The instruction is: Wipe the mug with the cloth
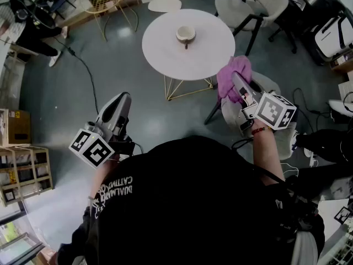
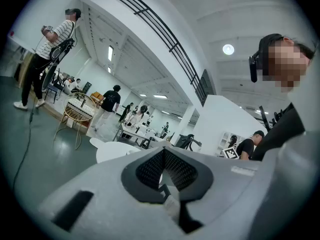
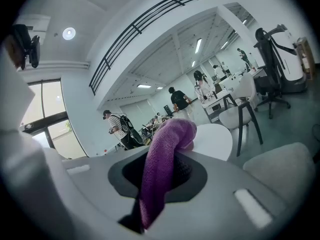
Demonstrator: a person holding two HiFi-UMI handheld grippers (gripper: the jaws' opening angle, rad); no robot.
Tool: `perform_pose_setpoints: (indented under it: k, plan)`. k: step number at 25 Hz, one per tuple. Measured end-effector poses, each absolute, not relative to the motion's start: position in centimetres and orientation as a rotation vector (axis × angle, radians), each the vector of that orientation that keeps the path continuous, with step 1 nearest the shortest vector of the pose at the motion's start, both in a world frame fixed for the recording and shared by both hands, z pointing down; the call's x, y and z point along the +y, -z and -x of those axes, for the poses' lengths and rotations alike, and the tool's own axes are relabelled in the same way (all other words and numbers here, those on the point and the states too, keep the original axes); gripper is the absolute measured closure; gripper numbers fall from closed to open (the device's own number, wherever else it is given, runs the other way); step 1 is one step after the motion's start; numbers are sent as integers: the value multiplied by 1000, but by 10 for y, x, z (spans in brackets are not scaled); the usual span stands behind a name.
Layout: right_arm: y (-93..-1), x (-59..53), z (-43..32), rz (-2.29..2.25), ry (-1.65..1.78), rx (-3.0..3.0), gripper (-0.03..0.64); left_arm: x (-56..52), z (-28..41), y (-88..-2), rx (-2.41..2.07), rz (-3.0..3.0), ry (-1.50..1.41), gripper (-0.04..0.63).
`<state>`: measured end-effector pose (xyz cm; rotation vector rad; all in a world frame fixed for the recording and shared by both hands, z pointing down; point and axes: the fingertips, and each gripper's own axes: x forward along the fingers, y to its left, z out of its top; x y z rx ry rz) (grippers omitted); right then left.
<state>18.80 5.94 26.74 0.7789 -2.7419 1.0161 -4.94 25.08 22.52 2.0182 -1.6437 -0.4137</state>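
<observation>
We see a magenta-purple cloth (image 1: 234, 75), a cream mug (image 1: 186, 34) on a white round table (image 1: 215, 48), black-and-white square markers (image 1: 91, 147) on the pale grey left gripper (image 1: 124, 98) and right gripper (image 1: 240, 84), and a dark grey-green floor (image 1: 110, 70).

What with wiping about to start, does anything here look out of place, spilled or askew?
Nothing stands out. The mug stands upright on the round table, with nothing spilled around it. The purple cloth is clamped in the right gripper and drapes over its tip. The left gripper is shut and empty.
</observation>
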Motion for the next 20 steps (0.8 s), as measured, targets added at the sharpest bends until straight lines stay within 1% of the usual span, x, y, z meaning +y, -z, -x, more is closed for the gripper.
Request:
perform_pose_setpoints:
  k: [12, 20]
  plan:
    - [-268, 57, -186, -761, -1012, -2724, 557, 245, 49, -227, -1635, -2010, 417, 598]
    - [-276, 57, -194, -787, -1077, -2702, 556, 241, 45, -238, -1622, -1971, 382, 598]
